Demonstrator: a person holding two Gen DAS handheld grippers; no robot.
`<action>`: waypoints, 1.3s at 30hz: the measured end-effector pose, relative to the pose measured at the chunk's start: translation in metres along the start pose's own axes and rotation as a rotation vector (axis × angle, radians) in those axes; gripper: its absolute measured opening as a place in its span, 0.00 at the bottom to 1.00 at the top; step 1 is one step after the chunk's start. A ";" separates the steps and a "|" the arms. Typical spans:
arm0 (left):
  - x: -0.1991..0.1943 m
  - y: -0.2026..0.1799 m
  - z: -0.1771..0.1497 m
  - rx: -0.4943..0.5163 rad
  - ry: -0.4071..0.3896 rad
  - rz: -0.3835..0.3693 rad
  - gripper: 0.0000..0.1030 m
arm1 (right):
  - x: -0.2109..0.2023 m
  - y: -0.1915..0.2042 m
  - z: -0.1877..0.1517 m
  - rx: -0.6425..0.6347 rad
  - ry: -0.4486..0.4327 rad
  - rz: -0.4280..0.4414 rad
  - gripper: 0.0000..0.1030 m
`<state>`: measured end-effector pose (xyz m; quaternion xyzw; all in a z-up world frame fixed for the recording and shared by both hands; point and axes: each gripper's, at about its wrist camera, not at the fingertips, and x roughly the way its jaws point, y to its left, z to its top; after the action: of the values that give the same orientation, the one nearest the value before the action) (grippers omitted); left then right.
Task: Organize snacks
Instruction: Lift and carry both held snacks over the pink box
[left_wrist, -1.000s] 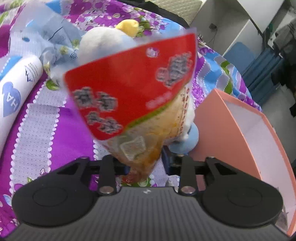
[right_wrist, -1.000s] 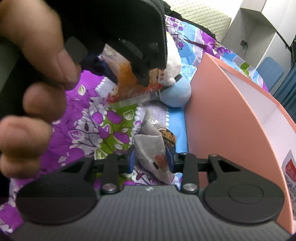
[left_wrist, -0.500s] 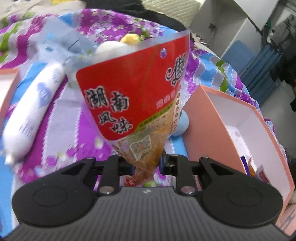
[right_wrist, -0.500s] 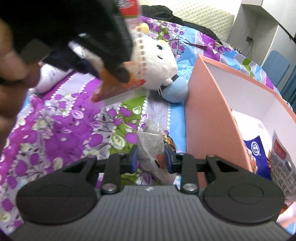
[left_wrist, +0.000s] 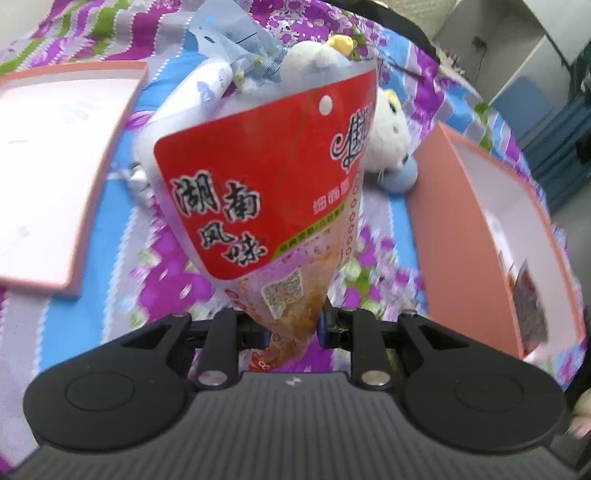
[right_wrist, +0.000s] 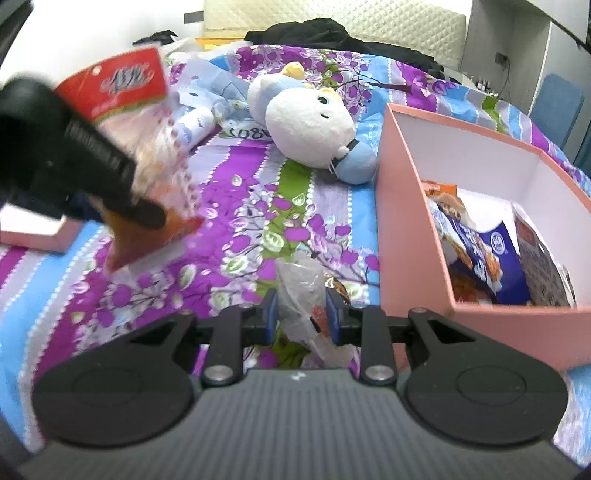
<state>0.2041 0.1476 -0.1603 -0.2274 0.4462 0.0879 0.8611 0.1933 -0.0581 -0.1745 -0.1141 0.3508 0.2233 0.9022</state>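
Black characters "湖南风味" are printed on the red snack packet (left_wrist: 273, 184); "6088" is seen on a paper tag (right_wrist: 245, 132) beside the plush toy (right_wrist: 308, 125).

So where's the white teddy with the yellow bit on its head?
The white plush toy lies on the flowery bedspread, near the top middle of the right wrist view, just left of the pink box.

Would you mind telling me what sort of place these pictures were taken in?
Most likely a bedroom: the work surface is a bed with a floral quilt, a quilted headboard behind it, and a plush toy lying on top.
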 end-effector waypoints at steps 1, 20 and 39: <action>-0.006 0.000 -0.007 0.007 0.002 0.011 0.25 | -0.005 -0.001 -0.001 0.011 0.001 0.010 0.29; -0.085 -0.004 -0.108 -0.006 0.039 0.072 0.25 | -0.085 -0.012 -0.029 0.126 0.015 0.138 0.25; -0.153 -0.096 -0.051 0.103 -0.069 -0.049 0.25 | -0.164 -0.078 0.030 0.215 -0.195 0.083 0.25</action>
<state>0.1114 0.0469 -0.0318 -0.1906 0.4146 0.0516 0.8883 0.1414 -0.1681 -0.0369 0.0203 0.2878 0.2317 0.9290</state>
